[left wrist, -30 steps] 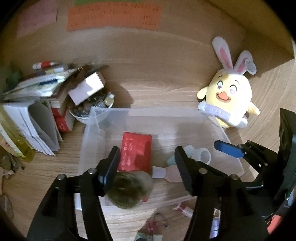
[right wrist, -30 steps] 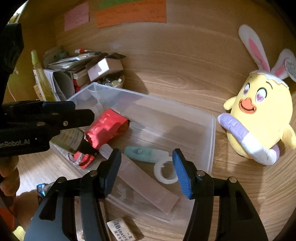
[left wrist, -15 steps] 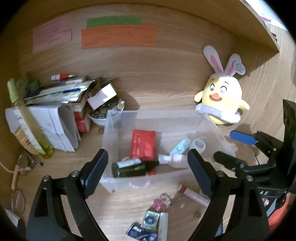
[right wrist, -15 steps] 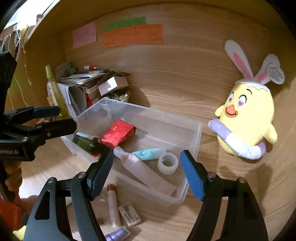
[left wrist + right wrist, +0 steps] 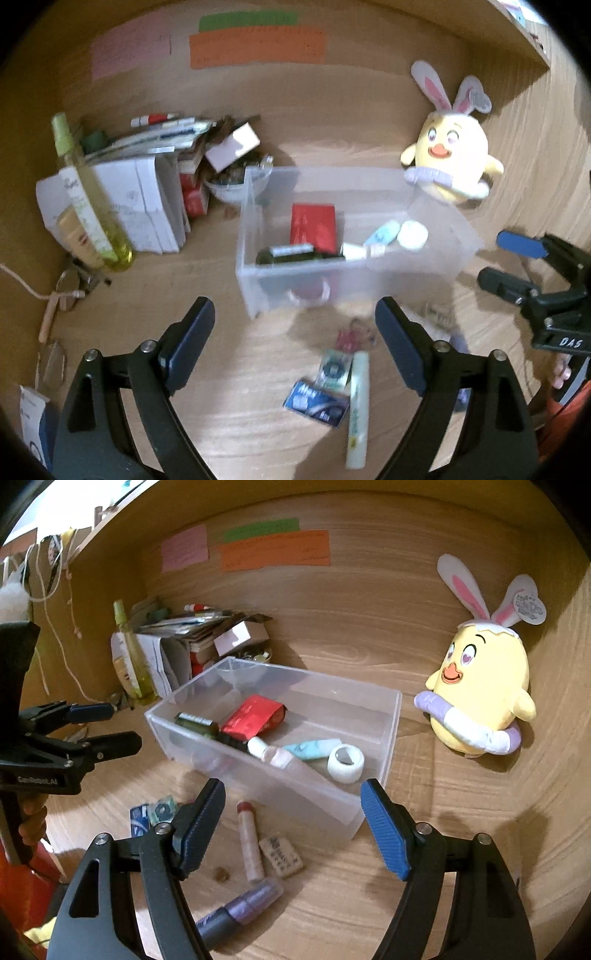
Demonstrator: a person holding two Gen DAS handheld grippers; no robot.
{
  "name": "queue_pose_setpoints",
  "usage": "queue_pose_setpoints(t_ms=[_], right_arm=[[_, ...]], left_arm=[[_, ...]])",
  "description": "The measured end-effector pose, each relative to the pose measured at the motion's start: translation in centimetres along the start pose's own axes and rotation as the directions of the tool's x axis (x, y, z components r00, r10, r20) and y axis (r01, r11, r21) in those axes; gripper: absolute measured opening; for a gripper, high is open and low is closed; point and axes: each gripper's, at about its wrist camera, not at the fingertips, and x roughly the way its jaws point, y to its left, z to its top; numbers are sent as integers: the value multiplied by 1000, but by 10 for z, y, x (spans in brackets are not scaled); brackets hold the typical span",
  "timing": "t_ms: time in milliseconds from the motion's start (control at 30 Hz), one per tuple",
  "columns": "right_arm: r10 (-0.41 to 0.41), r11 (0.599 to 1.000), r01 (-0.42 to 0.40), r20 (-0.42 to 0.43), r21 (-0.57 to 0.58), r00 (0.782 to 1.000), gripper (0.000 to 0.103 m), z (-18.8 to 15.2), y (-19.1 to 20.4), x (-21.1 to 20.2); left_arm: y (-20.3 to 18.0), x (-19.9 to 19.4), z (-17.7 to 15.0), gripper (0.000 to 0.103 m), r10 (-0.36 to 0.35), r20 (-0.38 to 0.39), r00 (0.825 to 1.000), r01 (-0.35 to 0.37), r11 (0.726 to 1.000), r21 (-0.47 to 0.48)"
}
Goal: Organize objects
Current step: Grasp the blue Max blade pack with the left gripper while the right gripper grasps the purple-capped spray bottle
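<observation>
**Inspector:** Left wrist view first. State of the left gripper?

**Assistant:** Its jaws have just been opening; they stand wide, with nothing between them. The bin lies ahead of the fingers. In it: a dark bottle, a red packet and a tape roll. Loose items lie on the tabletop on the near side of the bin: a white tube, long axis running away from the camera, and a blue packet just left of it.

**Inspector:** Right wrist view?

**Assistant:** The right gripper has likewise just been opening, and is empty. Near the bin's front wall lie a pink tube, long axis pointing toward the bin, an eraser just beside it, and a purple tube nearer the camera, lying slantwise.

**Inspector:** Which hand is better placed?

**Assistant:** In my judgement, the right for the pink tube, which sits almost between its fingers; the left for the white tube.
</observation>
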Motion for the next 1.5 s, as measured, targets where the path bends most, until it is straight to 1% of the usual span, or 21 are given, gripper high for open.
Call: queue_pose_setpoints(t_ms=[100,233,333,500,800,967,1100,1133,1167,1267,1333,1433,1500], right_arm=[[0,1000,0,-1,-8,1000,83,-8,7,-4],[11,1000,-11,-27,-14,1000,83,-20,18,-1],[17,1000,-18,-70,-10,997,83,-32,24,8],[28,1000,-26,-119,15,993,83,-46,25,18],[38,999,-31,-167,42,985,83,-64,25,21],[40,998,-32,-186,47,982,82,-72,27,22],[36,999,-29,-196,37,980,70,-76,28,22],[35,999,-28,-198,35,980,67,-77,28,22],[35,999,-29,-200,34,979,65,-77,28,22],[45,998,-37,-199,44,979,59,-79,25,22],[57,998,-48,-199,51,978,53,-79,23,22],[65,997,-55,-199,54,978,48,-80,23,21],[61,997,-52,-203,48,977,43,-81,24,21]], left_arm=[[4,3,-13,89,-1,-28,1000,1,1000,-10],[11,7,-29,89,-9,-64,998,6,999,-37],[14,10,-40,89,-18,-89,996,13,998,-54],[15,12,-53,89,-28,-121,992,21,998,-57],[7,17,-75,89,-23,-174,984,23,1000,-2],[6,23,-78,89,-33,-194,980,33,999,-4],[2,32,-79,90,-41,-218,975,42,999,-2],[1,33,-78,90,-33,-216,976,35,999,3],[-1,34,-78,90,-32,-218,975,35,999,8],[-3,35,-76,90,-44,-215,976,48,999,10],[-5,36,-75,89,-47,-206,977,51,999,10],[-6,37,-75,84,-38,-187,982,41,999,14],[-5,37,-75,77,-28,-178,984,31,999,15]])
